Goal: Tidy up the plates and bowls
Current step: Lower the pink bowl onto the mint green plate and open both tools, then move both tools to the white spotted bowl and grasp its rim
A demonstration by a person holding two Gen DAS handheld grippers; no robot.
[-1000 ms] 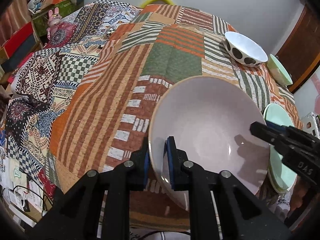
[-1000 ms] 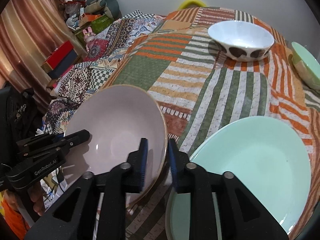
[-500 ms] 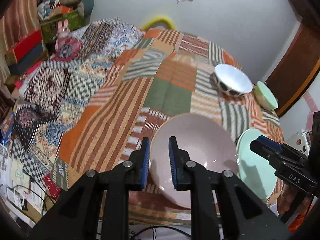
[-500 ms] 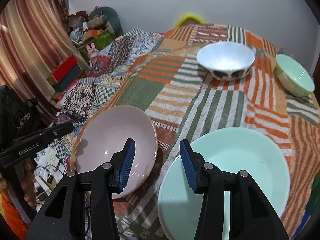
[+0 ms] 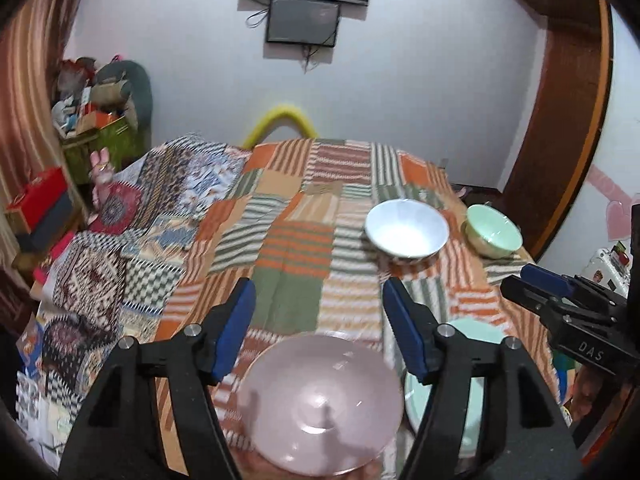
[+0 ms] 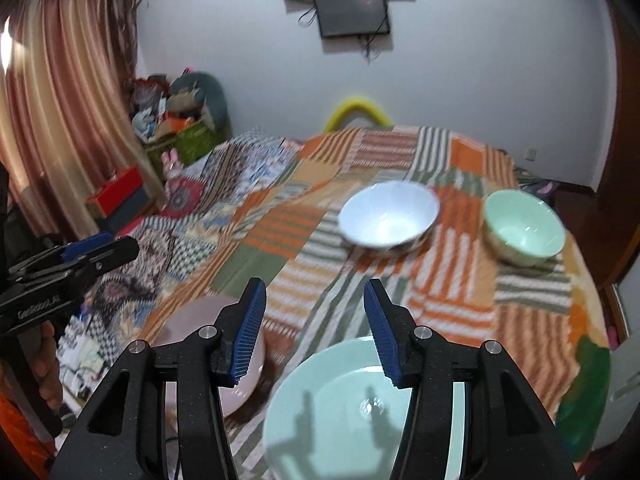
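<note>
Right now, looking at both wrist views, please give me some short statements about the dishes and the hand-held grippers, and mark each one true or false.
1. The left hand-held gripper is open and holds nothing. True.
2. The right hand-held gripper is clamped on the pink bowl. False: it is open, and the pink bowl rests on the quilt.
3. The white bowl and the small green bowl stand side by side, apart. True.
4. The white bowl is stacked inside the green plate. False: it sits farther back on the quilt.
</note>
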